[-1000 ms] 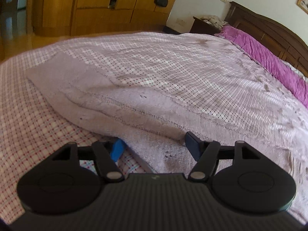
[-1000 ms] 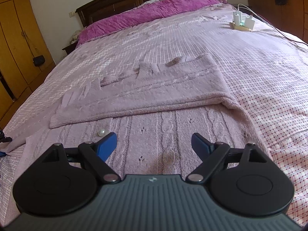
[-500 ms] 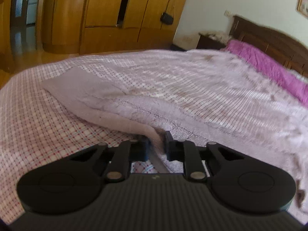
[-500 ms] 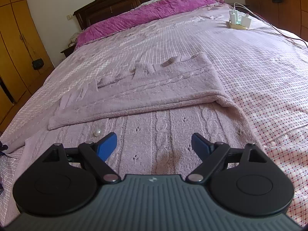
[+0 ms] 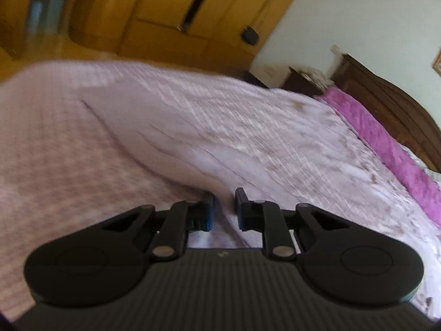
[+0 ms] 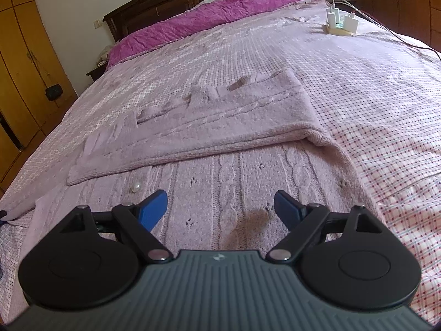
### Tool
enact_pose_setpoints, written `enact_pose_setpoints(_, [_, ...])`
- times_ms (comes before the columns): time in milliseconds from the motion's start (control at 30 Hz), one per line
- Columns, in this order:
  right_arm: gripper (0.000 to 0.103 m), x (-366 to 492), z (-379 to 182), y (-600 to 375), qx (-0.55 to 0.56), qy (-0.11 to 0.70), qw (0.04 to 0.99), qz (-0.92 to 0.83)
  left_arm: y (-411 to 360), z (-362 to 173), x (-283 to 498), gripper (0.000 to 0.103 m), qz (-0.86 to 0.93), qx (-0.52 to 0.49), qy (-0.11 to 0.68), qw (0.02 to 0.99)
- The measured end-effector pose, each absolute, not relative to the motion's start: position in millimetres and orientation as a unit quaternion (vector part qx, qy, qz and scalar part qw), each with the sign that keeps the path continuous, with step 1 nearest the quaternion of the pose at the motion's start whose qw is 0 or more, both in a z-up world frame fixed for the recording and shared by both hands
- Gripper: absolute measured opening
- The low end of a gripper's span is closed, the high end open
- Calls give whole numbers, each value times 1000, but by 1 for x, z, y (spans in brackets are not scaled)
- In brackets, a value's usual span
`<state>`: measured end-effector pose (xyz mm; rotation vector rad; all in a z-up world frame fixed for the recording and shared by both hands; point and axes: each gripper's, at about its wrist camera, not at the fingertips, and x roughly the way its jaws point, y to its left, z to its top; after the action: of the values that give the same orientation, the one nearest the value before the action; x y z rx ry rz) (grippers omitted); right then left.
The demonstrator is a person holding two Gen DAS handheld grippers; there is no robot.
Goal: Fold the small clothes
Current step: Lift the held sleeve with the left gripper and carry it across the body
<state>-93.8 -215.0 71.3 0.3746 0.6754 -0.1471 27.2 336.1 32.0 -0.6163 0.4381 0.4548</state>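
A pale lilac cable-knit sweater (image 6: 220, 121) lies on the bed, its far part folded over the near part. A pearl button (image 6: 136, 186) sits on the near layer. My right gripper (image 6: 220, 207) hovers open just above the near layer, with nothing between its fingers. In the blurred left wrist view, a raised fold of the sweater (image 5: 179, 138) runs between the blue pads of my left gripper (image 5: 223, 204). The pads pinch that edge while the jaws are opening slightly.
The checked bed cover (image 6: 386, 165) spreads all around. A power strip with white chargers (image 6: 340, 23) and its cable lies at the far right. A magenta quilt (image 6: 206, 19) lines the dark headboard. Wooden wardrobes (image 5: 165, 13) stand beyond the bed's left side.
My left gripper went from open around the sweater's edge to pinched on it, then swung sideways and rolled, blurring its view. The right gripper has stayed open and still.
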Motion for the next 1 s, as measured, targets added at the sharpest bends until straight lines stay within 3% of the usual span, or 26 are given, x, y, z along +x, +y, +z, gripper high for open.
enact_pose_setpoints(67, [89, -93, 71, -215, 184, 330, 923, -72, 341, 33, 18, 39, 241, -292, 204, 903])
enact_pose_setpoints(133, [89, -91, 69, -215, 185, 332, 922, -70, 353, 30, 13, 46, 264, -295, 202, 896])
enact_pose_setpoints(400, [89, -85, 67, -204, 171, 341, 922, -63, 398, 26, 32, 46, 257, -360, 183, 878])
enact_pose_setpoints(500, [89, -84, 68, -202, 167, 341, 923, -62, 401, 31, 46, 43, 265, -342, 189, 882])
enact_pose_setpoints(533, [89, -83, 68, -201, 166, 341, 923, -63, 401, 32, 49, 22, 270, -333, 196, 882])
enact_pose_setpoints(567, [89, -82, 68, -201, 166, 341, 923, -63, 400, 34, 51, 10, 274, -320, 204, 884])
enact_pose_setpoints(1000, [89, -82, 65, -199, 172, 340, 923, -52, 350, 95, 20, 9, 165, -332, 130, 920])
